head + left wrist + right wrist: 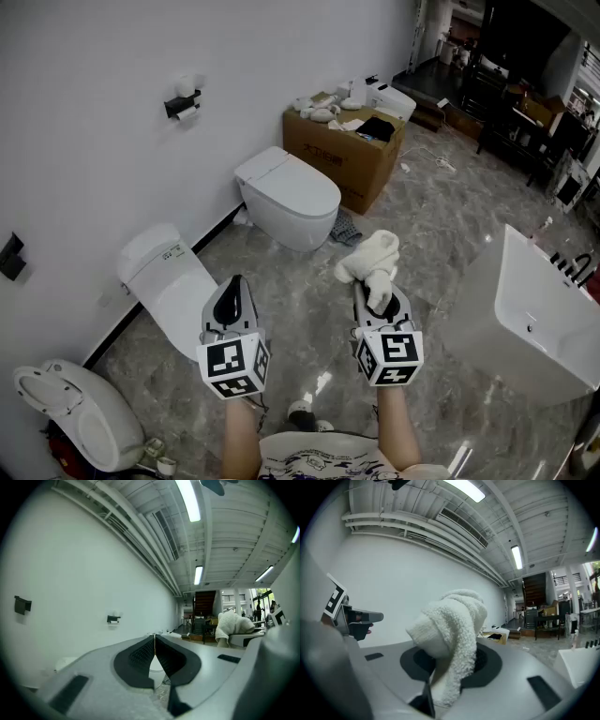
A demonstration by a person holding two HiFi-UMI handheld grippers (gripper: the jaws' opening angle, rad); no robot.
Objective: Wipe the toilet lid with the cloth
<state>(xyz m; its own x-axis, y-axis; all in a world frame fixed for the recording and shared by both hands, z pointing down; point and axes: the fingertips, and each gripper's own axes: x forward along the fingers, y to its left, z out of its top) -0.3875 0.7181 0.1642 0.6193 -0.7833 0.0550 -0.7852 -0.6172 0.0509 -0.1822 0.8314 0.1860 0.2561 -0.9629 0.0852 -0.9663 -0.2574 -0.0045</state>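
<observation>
Along the white wall (94, 112), over a marbled floor (441, 225), a white bathtub (534, 319) is sitting at the right and three toilets are standing in a row. The far toilet (291, 192) is sitting with its lid closed beside a cardboard box (342, 155). The middle toilet (173, 281) is lying just left of the grippers, and the near toilet (70, 412) is possibly showing a raised seat. The left gripper (234, 283) (154, 641) is hovering with its jaws pressed together on nothing. The right gripper (375, 292) (451, 665) is clamping a fluffy white cloth (370, 261) (450, 620), which is bunching above its jaws, well apart from every lid.
</observation>
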